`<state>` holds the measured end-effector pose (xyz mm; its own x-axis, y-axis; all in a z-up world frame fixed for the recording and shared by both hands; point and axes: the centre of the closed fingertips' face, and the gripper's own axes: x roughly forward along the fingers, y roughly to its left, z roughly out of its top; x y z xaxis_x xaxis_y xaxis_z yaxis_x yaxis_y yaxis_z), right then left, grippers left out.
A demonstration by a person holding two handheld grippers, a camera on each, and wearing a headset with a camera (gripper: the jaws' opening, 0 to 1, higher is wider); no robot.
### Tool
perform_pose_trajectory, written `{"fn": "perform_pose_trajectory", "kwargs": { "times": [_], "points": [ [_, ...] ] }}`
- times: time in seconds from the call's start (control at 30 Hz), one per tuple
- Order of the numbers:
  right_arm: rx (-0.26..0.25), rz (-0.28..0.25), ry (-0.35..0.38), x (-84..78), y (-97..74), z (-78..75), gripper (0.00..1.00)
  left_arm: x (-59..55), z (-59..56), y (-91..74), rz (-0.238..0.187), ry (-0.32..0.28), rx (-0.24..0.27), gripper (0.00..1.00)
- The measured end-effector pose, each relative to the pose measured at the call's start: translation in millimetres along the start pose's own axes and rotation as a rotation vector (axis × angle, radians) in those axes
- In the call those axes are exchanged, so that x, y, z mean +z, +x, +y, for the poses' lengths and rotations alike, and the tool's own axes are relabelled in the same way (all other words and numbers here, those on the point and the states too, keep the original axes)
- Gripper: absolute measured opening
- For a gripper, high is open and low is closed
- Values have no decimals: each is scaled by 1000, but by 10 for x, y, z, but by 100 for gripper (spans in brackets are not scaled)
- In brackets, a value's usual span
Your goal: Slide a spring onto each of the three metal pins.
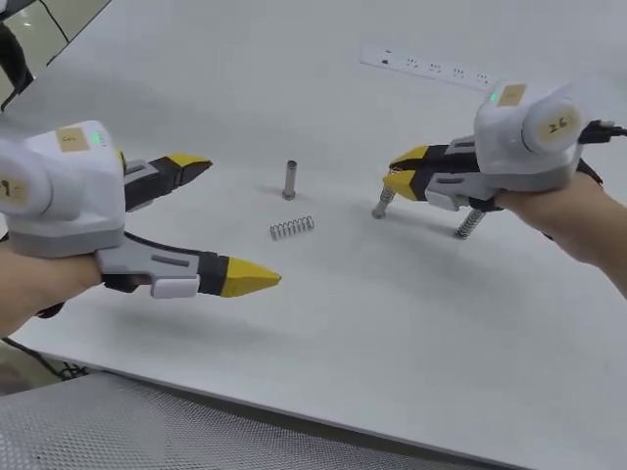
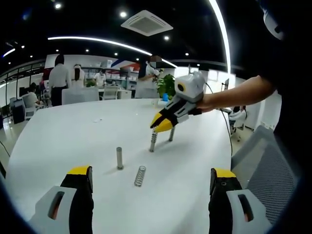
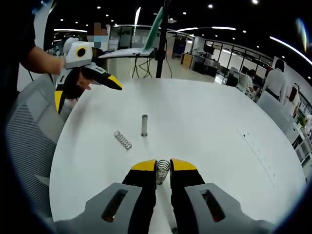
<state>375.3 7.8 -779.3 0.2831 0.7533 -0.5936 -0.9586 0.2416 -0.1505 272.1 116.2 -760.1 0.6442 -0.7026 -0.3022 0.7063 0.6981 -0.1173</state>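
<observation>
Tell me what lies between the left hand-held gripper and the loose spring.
Nothing. Bare white tabletop separates the open left hand-held gripper from the loose spring, as both the head view and the left gripper view show.

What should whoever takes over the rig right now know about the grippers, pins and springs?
Left gripper: open, holding nothing, hovering beside the loose spring, which lies flat on the table.
Right gripper: jaws closed on the spring of the first sprung pin, which leans.
Second sprung pin: under the right gripper's body, also leaning.
Done: two pins carry springs.
Left: slide the loose spring onto the bare pin, upright just behind it.
</observation>
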Motion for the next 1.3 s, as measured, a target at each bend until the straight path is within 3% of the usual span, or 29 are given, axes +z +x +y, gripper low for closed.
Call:
{"fn": "perform_pose_trajectory", "kwargs": {
  "times": [0.63, 1.3],
  "points": [
    [14, 72, -7, -259, 95, 95, 8, -13, 10, -6, 2, 2, 4, 97],
    [15, 78, 2, -250, 108, 82, 9, 32, 9, 5, 0, 6, 1, 97]
  ]
}}
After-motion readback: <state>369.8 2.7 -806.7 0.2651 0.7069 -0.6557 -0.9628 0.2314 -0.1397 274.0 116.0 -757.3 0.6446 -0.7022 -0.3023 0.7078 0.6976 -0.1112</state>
